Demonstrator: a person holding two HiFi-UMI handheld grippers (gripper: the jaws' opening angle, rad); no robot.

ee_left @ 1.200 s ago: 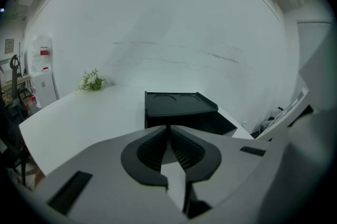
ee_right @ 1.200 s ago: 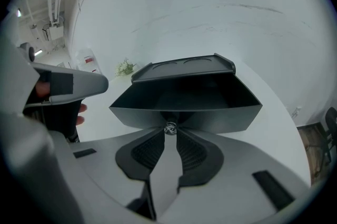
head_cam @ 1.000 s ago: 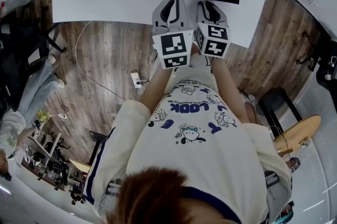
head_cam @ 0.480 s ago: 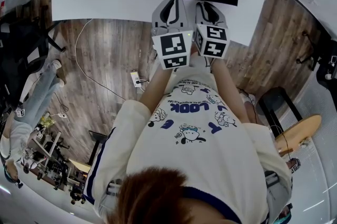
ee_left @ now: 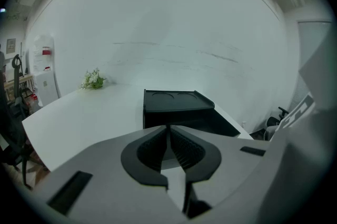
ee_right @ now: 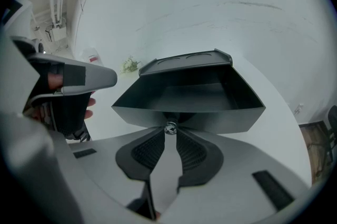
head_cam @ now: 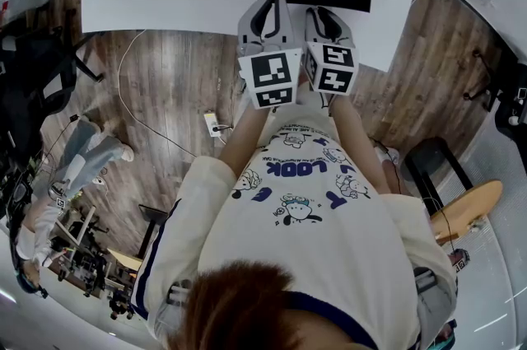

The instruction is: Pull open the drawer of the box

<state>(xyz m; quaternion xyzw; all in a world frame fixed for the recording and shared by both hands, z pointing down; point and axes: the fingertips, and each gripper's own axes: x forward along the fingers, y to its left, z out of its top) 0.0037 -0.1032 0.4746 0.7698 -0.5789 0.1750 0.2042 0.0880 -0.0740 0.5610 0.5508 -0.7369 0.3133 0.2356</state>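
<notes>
Drawer (ee_right: 195,95) pulled out, knob (ee_right: 170,128) clamped in right hand-held gripper (ee_right: 169,135); left hand-held gripper (ee_left: 168,129) clenched empty beside box (ee_left: 178,106).

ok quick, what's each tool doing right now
Left tool: closed, nothing in it.
Right tool: closed on the drawer knob.
</notes>
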